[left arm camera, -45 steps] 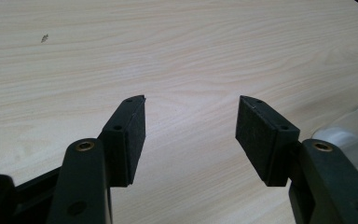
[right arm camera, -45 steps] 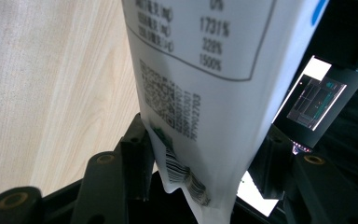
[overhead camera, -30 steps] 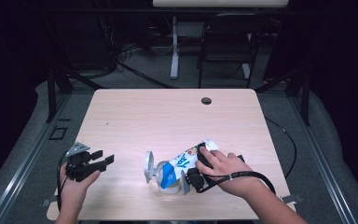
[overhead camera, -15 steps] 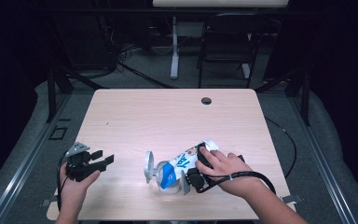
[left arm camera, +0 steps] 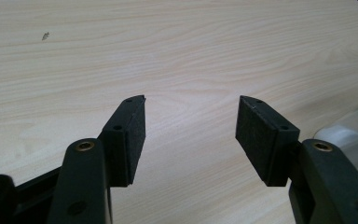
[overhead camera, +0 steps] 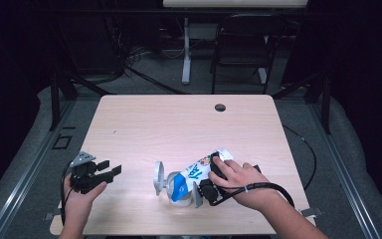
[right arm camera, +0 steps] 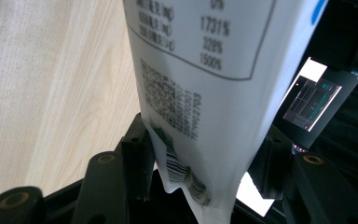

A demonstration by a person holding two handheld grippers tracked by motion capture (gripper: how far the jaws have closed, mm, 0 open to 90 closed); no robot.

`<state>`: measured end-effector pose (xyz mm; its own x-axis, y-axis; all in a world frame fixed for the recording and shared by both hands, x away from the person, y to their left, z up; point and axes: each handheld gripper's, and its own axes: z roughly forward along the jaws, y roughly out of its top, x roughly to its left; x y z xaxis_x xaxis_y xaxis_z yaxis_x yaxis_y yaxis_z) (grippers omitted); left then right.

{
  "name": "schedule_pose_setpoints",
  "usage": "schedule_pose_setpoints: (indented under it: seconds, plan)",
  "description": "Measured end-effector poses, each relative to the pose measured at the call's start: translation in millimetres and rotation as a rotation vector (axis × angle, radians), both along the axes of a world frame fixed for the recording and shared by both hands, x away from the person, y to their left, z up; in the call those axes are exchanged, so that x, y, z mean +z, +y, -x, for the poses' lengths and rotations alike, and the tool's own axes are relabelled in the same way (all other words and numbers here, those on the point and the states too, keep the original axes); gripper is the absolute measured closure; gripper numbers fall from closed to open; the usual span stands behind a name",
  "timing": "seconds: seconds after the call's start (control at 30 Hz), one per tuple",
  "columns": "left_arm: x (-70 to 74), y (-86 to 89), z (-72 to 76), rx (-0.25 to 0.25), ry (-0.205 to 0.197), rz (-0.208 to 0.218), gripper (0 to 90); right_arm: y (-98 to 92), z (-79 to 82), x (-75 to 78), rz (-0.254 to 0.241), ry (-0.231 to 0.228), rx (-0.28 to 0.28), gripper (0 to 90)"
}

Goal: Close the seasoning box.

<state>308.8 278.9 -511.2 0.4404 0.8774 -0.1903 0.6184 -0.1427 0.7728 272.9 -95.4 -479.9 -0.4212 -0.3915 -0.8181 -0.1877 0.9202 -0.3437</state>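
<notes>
Right gripper view shows your right gripper (right arm camera: 200, 163) pinching the bag (right arm camera: 205, 84) by its crimped end, tipped over the glass (overhead camera: 179, 191). That soft film could slip, spilling contents beside it. Your left gripper (left arm camera: 191, 135) idles spread.

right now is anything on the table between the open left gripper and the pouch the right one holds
Nothing visible. Bare table lies between the left gripper and the pouch; the right gripper is clamped on its printed end.

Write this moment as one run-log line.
left hand-held gripper: open, empty | right hand-held gripper: shut on white printed pouch | wooden table
</notes>
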Motion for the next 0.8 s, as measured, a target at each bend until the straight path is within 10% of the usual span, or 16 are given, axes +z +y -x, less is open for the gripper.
schedule_pose_setpoints:
  seconds: [0.8]
  plan:
    - [-1.1, -0.9, 0.3, 0.007, -0.003, -0.001, 43.1, -0.3, 1.1, 1.3, 0.008, -0.006, 0.000, 49.2]
